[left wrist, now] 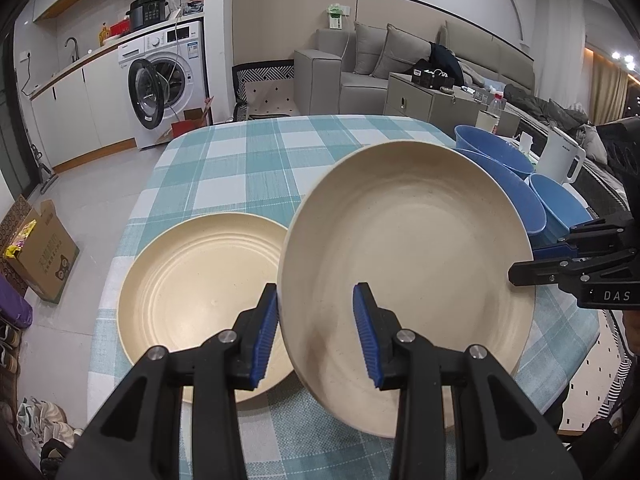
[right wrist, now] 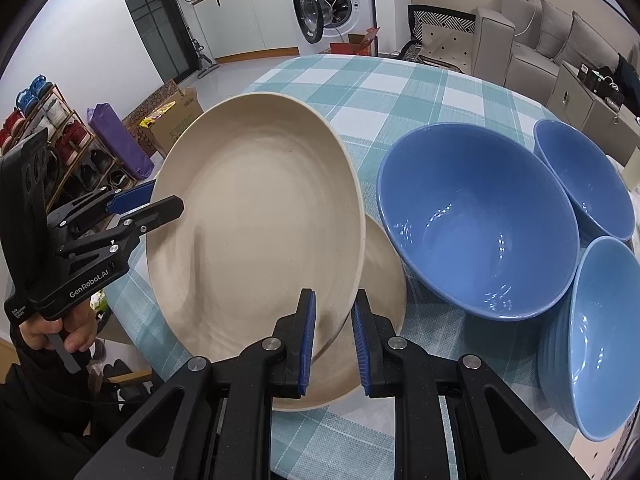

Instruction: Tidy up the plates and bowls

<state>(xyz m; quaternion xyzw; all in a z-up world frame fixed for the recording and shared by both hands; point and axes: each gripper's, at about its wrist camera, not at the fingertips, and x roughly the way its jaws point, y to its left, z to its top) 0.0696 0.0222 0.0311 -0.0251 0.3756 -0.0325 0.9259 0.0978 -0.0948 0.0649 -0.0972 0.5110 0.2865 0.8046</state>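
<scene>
A cream plate [left wrist: 404,280] is held tilted in the air above the surface [left wrist: 256,160], with both claws at its rim. The left claw [left wrist: 316,336] straddles the near edge, its blue pads set fairly wide, one on each side of the rim; whether they press the plate is unclear. The right claw [right wrist: 334,340] is narrowed over the opposite edge, and appears to be holding the plate. A second cream plate [left wrist: 200,292] lies flat on the surface, partly under the raised one. Three blue bowls [right wrist: 476,216] stand just beside the plates, on the right.

The raised plate seems meant for stacking on the flat one. If one claw lets go while the other grips only the thin rim, the plate could swing, slip and knock the lower plate or the nearest bowl. Setting it down off-centre would leave the stack lopsided.

The surface is a round table under a teal and white checked cloth. Beyond it are a white jug [left wrist: 562,158], a washing machine [left wrist: 168,80] with its door open, a grey sofa [left wrist: 400,60], a cardboard box [left wrist: 40,248] on the floor and a shoe rack [right wrist: 60,148].
</scene>
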